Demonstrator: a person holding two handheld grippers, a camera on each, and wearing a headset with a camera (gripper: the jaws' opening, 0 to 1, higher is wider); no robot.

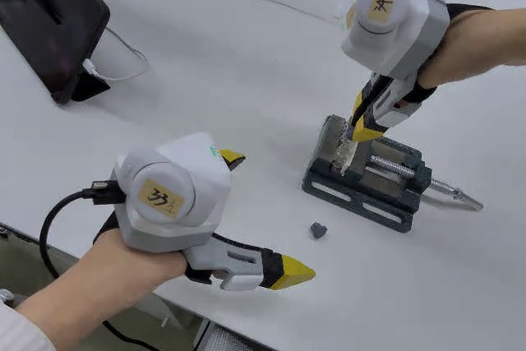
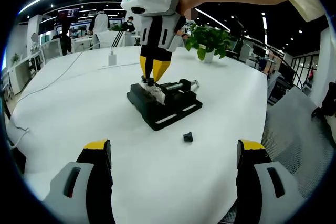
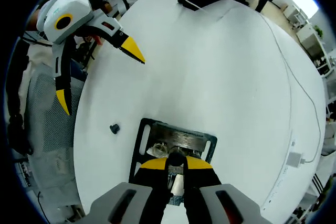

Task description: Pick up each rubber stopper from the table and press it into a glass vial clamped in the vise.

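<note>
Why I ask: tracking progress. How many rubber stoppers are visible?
2 stoppers: one loose on the table near the vise, one in the right gripper's tips; others possibly hidden.

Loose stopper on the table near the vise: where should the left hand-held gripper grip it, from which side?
Top-down, jaws pinching its side walls. The stopper is small and squat, lying on bare table apart from the vise, so a flat sideways approach would likely scrape the tabletop. The left hand-held gripper is open.
</note>
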